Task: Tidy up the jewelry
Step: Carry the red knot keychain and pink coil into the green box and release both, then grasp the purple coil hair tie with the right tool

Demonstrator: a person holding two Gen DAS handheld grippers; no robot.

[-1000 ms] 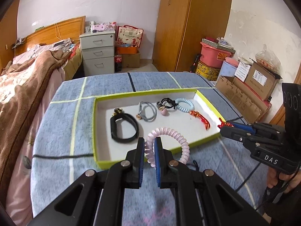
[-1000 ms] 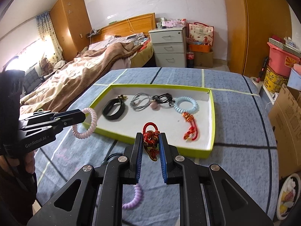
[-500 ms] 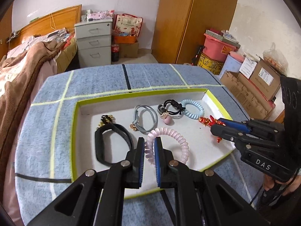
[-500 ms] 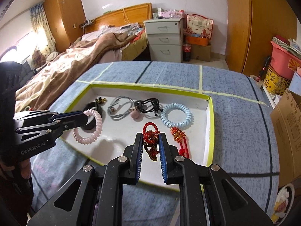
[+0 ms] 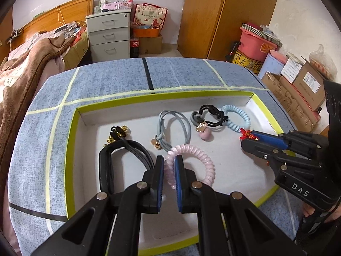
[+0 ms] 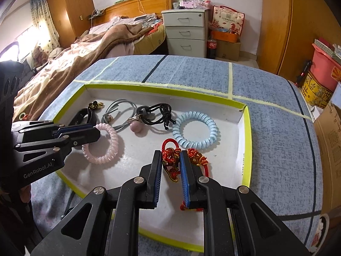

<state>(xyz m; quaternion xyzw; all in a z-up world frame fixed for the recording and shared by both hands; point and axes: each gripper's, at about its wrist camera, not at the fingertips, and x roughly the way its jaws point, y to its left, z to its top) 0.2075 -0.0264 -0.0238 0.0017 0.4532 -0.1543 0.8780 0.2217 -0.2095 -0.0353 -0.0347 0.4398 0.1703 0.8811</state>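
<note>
Both grippers over the tray (image 5: 72, 140), a shallow white box w/ lime-green rim sitting on the blue-grey tabletop (image 5: 106, 79).

Left gripper (image 5: 169, 166): jaws clamped on the near-left arc of the pink coil bracelet (image 5: 204, 160). Ring hangs roughly flat, its far side reaching away from the jaws toward the tray's middle; can't tell if it touches the tray floor.

Right gripper (image 6: 170, 164): jaws closed on the red knotted charm (image 6: 170, 157), amber beads in the cord. Its long axis runs along the fingers, red loop end sticking out past the tips toward the far wall of the tray, tail end hanging back below the jaws.

In the tray, left to right in the left wrist view: black strap bracelet (image 5: 106, 160) w/ gold bells at its far end, long axis running near-to-far; grey cord hair tie (image 5: 174, 125); black hair tie (image 5: 211, 115) w/ pink ball charm; light blue coil bracelet (image 5: 236, 117), lying flat near the far right corner. A second red beaded cord (image 6: 198, 157) lies just beside the right jaws, below the blue coil.
</note>
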